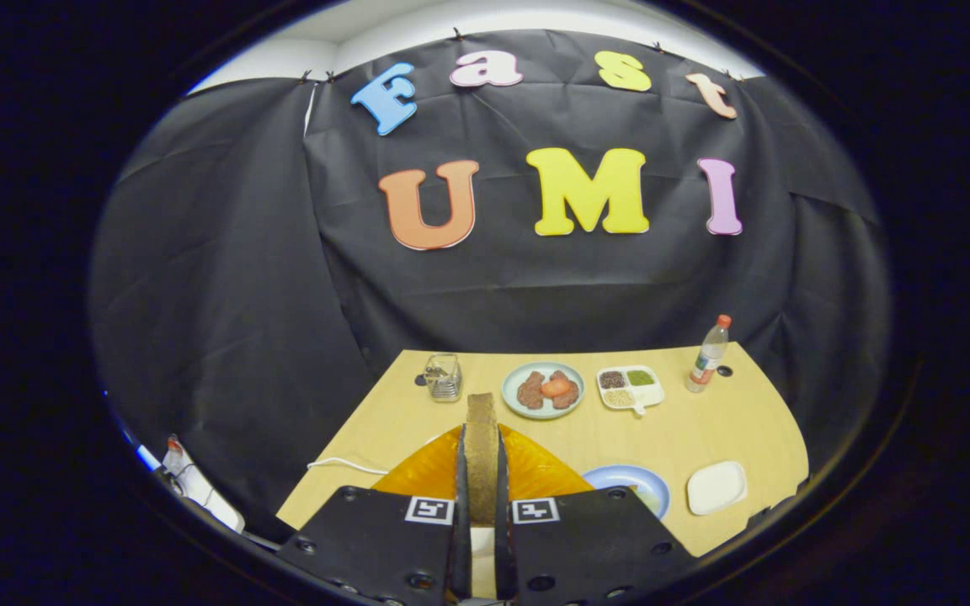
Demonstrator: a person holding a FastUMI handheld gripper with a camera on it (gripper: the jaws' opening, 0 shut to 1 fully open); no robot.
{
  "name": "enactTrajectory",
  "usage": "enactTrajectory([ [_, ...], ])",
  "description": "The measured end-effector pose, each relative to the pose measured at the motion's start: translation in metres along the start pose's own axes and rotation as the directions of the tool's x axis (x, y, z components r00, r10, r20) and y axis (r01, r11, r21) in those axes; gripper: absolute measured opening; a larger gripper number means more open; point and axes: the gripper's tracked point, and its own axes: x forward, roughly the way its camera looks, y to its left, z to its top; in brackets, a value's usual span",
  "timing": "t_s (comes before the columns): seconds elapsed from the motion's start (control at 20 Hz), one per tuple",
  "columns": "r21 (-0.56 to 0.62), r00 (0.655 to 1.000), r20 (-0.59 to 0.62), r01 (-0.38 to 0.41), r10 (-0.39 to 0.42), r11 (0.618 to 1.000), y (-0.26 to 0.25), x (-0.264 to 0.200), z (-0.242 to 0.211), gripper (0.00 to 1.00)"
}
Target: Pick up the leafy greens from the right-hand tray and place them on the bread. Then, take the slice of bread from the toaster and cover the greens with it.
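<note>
Above the counter's (704, 429) near edge, the hand-held gripper (480, 480) clamped the bread slice (481, 438) upright between both fingers, over an orange thing (426, 475). The plate (630, 481) sat just right; a thin edgewise grip might let the slice slip or land off-target.

**Bread slice held upright above a set table**

The hand-held gripper (480, 505) clamps a bread slice (482, 450) upright over the toaster (527, 475). Beyond, along the table (704, 421) rear, stand a glass jar (443, 376), a plate (543, 390), a divided tray (630, 387) and a bottle (709, 353), left to right.
</note>
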Motion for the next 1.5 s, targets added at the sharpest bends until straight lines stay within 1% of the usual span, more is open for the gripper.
enactTrajectory([
  [0.25,0.007,0.999,-0.008,0.042,-0.042,0.999,-0.045,0.001,-0.016,0.11],
  [0.4,0.018,0.997,-0.043,0.065,-0.064,0.998,-0.076,0.011,-0.034,0.10],
  [0.65,0.040,0.992,-0.099,0.081,-0.077,0.996,-0.116,0.035,-0.073,0.11],
  [0.9,0.068,0.986,-0.167,0.033,-0.021,0.997,-0.135,0.071,-0.121,0.11],
  [1.05,0.101,0.979,-0.203,0.017,0.003,0.995,-0.145,0.092,-0.143,0.11],
  [1.15,0.128,0.974,-0.222,-0.005,0.034,0.992,-0.148,0.102,-0.154,0.11],
  [1.25,0.147,0.971,-0.236,-0.005,0.040,0.989,-0.153,0.113,-0.163,0.11],
  [1.5,0.158,0.961,-0.275,0.031,0.014,0.987,-0.179,0.131,-0.181,0.11],
])
